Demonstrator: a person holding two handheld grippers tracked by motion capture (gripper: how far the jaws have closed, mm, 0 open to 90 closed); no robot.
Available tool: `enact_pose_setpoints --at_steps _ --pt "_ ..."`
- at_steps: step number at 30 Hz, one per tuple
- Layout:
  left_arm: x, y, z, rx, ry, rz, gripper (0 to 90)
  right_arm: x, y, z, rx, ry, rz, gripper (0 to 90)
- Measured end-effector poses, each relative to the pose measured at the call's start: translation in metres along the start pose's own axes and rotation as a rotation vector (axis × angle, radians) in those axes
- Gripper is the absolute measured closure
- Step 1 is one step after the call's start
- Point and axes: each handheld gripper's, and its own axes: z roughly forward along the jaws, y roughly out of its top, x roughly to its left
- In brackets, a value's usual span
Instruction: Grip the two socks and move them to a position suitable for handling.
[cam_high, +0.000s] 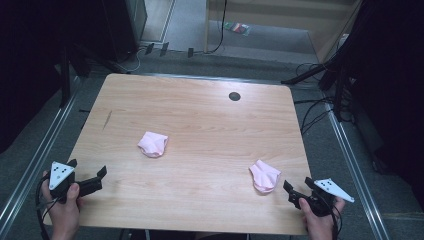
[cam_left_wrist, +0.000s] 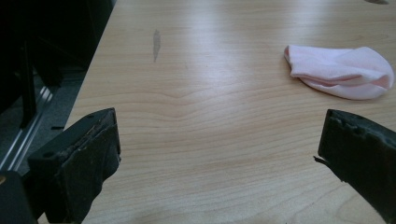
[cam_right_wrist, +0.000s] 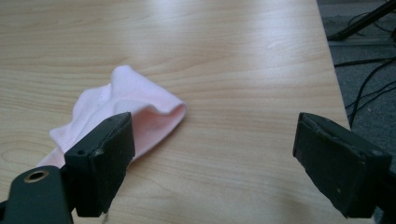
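Note:
Two small pink socks lie on the wooden table (cam_high: 200, 115). One sock (cam_high: 152, 144) is left of centre; in the left gripper view this sock (cam_left_wrist: 341, 72) lies ahead to the right. The other sock (cam_high: 264, 176) is near the front right; in the right gripper view that sock (cam_right_wrist: 121, 112) lies just beyond the left jaw. My left gripper (cam_high: 87, 170) is held at the front left corner, open and empty, also seen close up (cam_left_wrist: 219, 154). My right gripper (cam_high: 298, 186) is at the front right edge, open and empty, beside its sock (cam_right_wrist: 212, 163).
A dark round hole (cam_high: 234, 96) sits near the table's far edge. A grey smear (cam_high: 107, 120) marks the left side of the top. Cables (cam_high: 315, 112) and dark stands lie on the floor to the right. Metal rails run along both sides.

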Motion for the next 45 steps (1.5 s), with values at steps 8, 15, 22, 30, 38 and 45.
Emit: enact_pose_setpoints --at_steps 8,15,22,30,38,45 --pt "-0.003 0.001 0.003 0.037 -0.042 0.034 0.0 0.010 0.012 -0.005 -0.036 0.035 -0.005 22.3" --pt "-0.005 0.002 0.004 0.053 -0.051 0.055 0.0 0.034 0.021 0.001 -0.051 0.089 -0.008 33.6" --pt "-0.005 0.002 0.006 0.071 -0.049 0.055 0.0 0.059 0.018 0.023 0.007 0.093 -0.100 37.6" --pt "-0.006 0.002 0.006 0.074 -0.056 0.051 0.0 0.058 0.013 0.042 0.101 0.104 -0.126 36.9" --pt "-0.005 0.002 0.006 0.086 -0.058 0.040 0.0 0.063 0.008 0.051 0.165 0.085 -0.200 40.8" --pt "-0.005 0.001 0.004 0.062 -0.057 0.031 0.0 0.067 0.006 0.049 0.163 0.031 -0.213 53.7"
